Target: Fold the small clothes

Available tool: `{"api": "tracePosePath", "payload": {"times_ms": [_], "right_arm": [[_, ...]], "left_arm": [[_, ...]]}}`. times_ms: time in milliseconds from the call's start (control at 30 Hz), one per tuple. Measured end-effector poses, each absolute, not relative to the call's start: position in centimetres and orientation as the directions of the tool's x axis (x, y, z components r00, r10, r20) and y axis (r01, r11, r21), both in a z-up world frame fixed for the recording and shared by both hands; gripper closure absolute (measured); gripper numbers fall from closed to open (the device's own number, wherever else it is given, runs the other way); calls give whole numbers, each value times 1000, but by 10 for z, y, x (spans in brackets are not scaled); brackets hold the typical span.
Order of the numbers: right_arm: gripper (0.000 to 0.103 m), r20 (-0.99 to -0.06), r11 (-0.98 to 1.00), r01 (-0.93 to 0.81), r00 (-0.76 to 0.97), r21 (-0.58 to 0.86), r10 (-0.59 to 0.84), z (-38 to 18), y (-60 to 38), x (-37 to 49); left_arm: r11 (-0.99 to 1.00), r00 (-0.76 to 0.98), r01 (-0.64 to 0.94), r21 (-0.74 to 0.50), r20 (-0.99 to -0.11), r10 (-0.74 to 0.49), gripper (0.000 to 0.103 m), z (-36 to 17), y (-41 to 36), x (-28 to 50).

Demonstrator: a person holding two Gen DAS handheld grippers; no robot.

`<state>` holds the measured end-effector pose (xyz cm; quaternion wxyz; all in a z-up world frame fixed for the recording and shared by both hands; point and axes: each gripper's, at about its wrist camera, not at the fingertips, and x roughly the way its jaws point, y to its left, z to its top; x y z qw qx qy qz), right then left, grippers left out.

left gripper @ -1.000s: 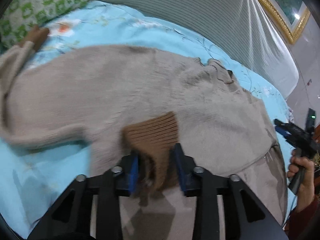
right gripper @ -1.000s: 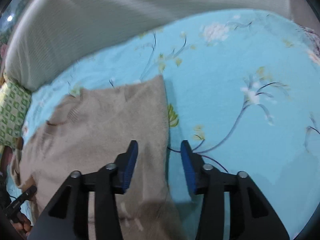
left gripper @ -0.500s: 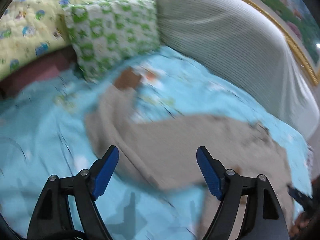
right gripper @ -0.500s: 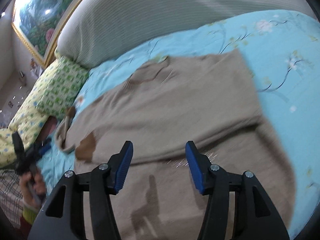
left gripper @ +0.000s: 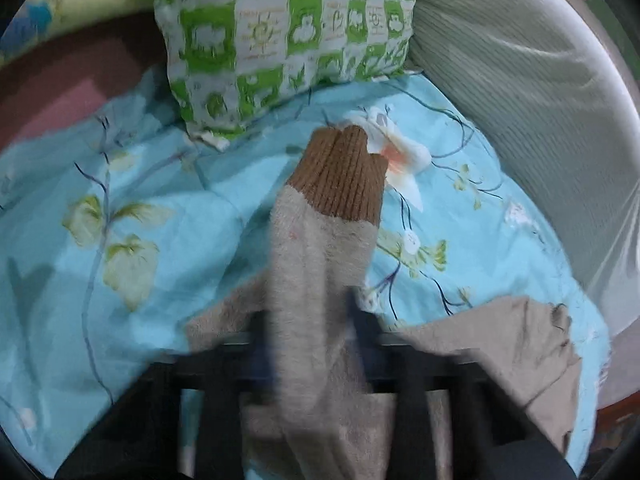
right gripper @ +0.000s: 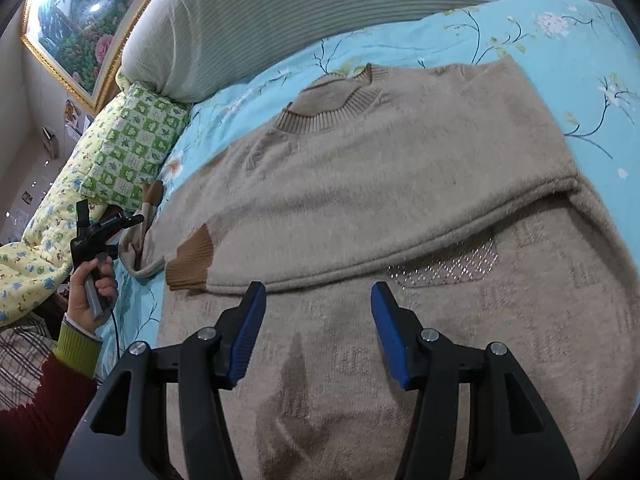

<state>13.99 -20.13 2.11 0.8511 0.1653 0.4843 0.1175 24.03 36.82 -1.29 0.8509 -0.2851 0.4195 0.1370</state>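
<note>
A beige knitted sweater (right gripper: 380,184) lies flat on the bed, collar (right gripper: 328,116) toward the headboard. One sleeve is folded across the body, and its brown cuff (right gripper: 190,258) rests near the left edge. The other sleeve (left gripper: 316,264) stretches toward the pillow and ends in a brown cuff (left gripper: 344,172). My left gripper (left gripper: 312,320) is blurred; its jaws are closing on that sleeve and pinch it. From the right wrist view the left gripper (right gripper: 104,232) sits at the sweater's left side, in a person's hand (right gripper: 94,292). My right gripper (right gripper: 318,304) hovers open over the sweater's lower body, holding nothing.
A green-checked pillow (left gripper: 288,32) lies just beyond the sleeve's cuff. A grey ribbed headboard cushion (right gripper: 280,20) runs along the far side. The blue floral bedsheet (left gripper: 120,240) shows around the sweater. A yellow quilt (right gripper: 36,220) is at the far left.
The left gripper let go of the folded cuff, opened wide, swung left to the other sleeve and closed on it. The right gripper swung from the sweater's right edge to above its lower body.
</note>
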Motion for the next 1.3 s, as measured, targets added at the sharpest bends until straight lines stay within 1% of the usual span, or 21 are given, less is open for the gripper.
{"api": "tracePosePath", "payload": {"times_ms": [133,267,433,600,700,800,967,1000,1033,1067,1100,1167,1233,1300], "right_arm": [[47,-781,912,-32,505,408,367,20,-204,139],[47,-767,903,-12,523,429,371,22,-211,136],[47,-763,898,12,533,440,366,23,-223,128],[47,-752,892,40,557,449,353,26,-241,118],[47,-746,886,66,570,459,344,26,-254,113],[47,-742,882,91,585,462,328,28,-268,107],[47,-738,875,121,599,469,312,28,-283,102],[47,-737,873,127,600,472,311,28,-285,102],[47,-735,870,132,603,474,309,28,-288,103],[47,-733,869,135,606,476,308,29,-289,104],[47,-733,868,137,607,477,307,29,-289,107],[47,-726,867,128,613,481,312,32,-288,112],[47,-722,870,121,618,479,312,37,-282,120],[47,-719,874,108,621,474,313,41,-275,131]], "left_arm": [[826,641,-428,-368,-768,-10,94,-4,349,232],[848,700,-325,-418,-709,-81,98,20,309,229],[879,754,-137,-458,-623,-207,98,55,222,228],[842,729,55,-536,-555,-401,98,60,121,237],[837,688,147,-527,-554,-469,98,53,65,245],[825,635,195,-530,-573,-519,98,36,20,255],[829,574,224,-513,-618,-537,97,6,-22,259],[835,561,226,-502,-634,-533,95,0,-26,260],[844,553,222,-488,-650,-521,89,-4,-30,260],[852,548,219,-476,-662,-511,80,-8,-33,260],[857,542,218,-468,-671,-505,75,-12,-34,256],[859,544,215,-464,-674,-500,54,-10,-30,243],[866,559,202,-457,-672,-485,43,-8,-20,222],[883,579,170,-438,-680,-449,42,-3,-3,204]]}}
